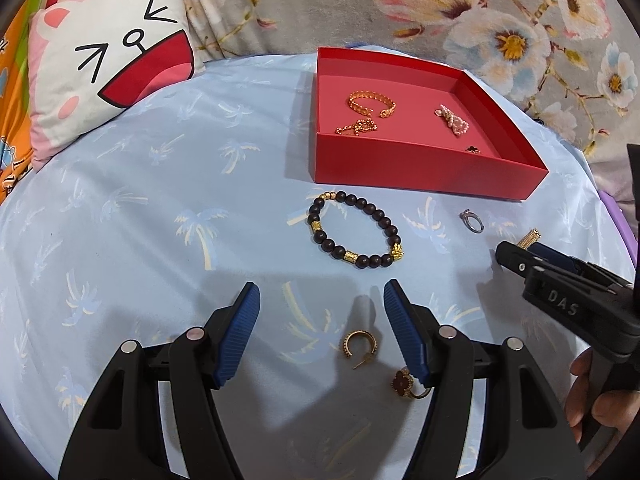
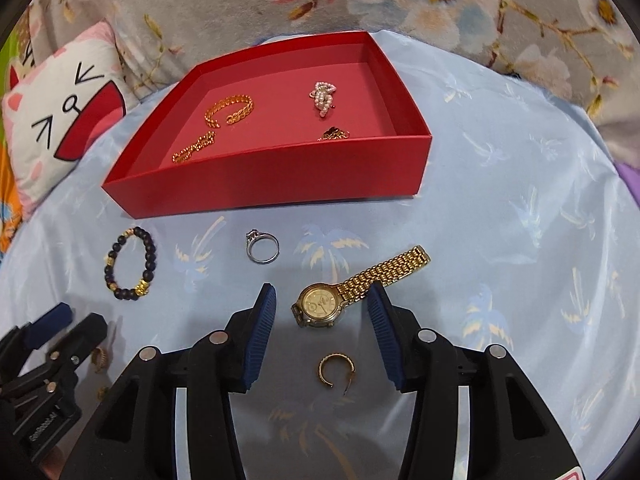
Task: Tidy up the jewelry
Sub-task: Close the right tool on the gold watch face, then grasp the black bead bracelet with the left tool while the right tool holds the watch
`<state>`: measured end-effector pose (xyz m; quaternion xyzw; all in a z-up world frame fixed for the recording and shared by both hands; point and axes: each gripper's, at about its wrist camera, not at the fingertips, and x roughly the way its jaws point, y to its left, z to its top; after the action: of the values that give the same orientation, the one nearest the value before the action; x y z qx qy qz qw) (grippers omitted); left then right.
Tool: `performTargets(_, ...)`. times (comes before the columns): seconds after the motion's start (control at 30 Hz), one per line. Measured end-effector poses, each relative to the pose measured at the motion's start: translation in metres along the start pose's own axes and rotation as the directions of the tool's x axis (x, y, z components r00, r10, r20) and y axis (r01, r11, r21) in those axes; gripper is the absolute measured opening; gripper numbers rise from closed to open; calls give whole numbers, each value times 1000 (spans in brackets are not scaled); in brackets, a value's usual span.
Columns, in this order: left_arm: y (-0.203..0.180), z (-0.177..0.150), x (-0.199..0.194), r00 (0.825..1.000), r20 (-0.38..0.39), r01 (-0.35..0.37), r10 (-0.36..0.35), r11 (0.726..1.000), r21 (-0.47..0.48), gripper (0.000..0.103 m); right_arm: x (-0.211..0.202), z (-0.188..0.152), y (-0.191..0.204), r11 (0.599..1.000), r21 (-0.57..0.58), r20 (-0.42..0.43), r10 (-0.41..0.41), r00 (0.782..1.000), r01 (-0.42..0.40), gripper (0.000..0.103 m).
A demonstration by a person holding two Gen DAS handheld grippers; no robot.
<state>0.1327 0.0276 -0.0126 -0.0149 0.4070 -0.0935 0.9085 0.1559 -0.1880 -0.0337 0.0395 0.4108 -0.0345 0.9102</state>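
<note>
A red box (image 1: pixel 420 168) (image 2: pixel 260 184) holds a gold bangle (image 1: pixel 370 103), a gold chain (image 1: pixel 358 127), a pearl piece (image 1: pixel 454 119) and a black clover piece (image 1: pixel 474 149). On the blue cloth lie a dark bead bracelet (image 1: pixel 354 236) (image 2: pixel 130 264), a silver ring (image 1: pixel 472 221) (image 2: pixel 262 247), a gold watch (image 2: pixel 352 288), a gold hoop earring (image 1: pixel 359 345) and a red clover ring (image 1: pixel 408 383). Another hoop earring (image 2: pixel 337 368) lies by the right gripper. My left gripper (image 1: pixel 322 300) is open above its earring. My right gripper (image 2: pixel 322 304) is open around the watch face.
A cat-face pillow (image 1: pixel 108 76) (image 2: pixel 52 120) lies at the back left. A floral blanket (image 1: pixel 480 12) runs behind the box. The right gripper shows at the right edge of the left wrist view (image 1: pixel 568 288).
</note>
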Motion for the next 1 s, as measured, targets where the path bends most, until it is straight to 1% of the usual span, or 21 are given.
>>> performTargets(0.03,1,0,1,1000,-2,1,-1,1000,-2,62,0,0,0,1000,-12,-1,-6,1000,6,44)
performTargets(0.07,1,0,1,1000,-5,3,-3,1000,-6,62,0,0,0,1000,-22,-2,-13,1000,13,39)
performTargets(0.1,1,0,1,1000,-7,5,-5,1000,-9,62,-1,0,-2,1000,-27,-2,-9,1000,9,37)
performTargets(0.17,2,0,3,1000,-11,10,-10,1000,-14,62,-2,-1,-9,999,-33,-3,4,1000,-4,26)
performTargets(0.23,3,0,3,1000,-14,15,-15,1000,-16,62,-5,-3,-16,999,-32,-4,15,1000,-16,23)
performTargets(0.4,3,0,4,1000,-16,25,-25,999,-20,63,-12,-11,-31,999,-24,-4,38,999,-38,23)
performTargets(0.47,2,0,4,999,-18,28,-28,1000,-15,67,-15,-14,-36,999,-26,-3,39,999,-39,23)
performTargets(0.6,-3,1,6,999,-25,24,-23,1000,7,69,-21,-20,-43,998,-32,-3,59,998,-59,23)
performTargets(0.77,-10,6,12,999,-35,11,-10,1000,24,74,-26,-27,-54,997,-32,-4,75,997,-75,23)
performTargets(0.87,-17,12,18,999,-44,2,0,999,45,74,-27,-27,-59,995,-7,-2,97,995,-97,23)
performTargets(1.0,-25,20,29,999,-46,-24,27,998,63,74,-27,-28,-58,996,-7,-1,94,996,-94,23)
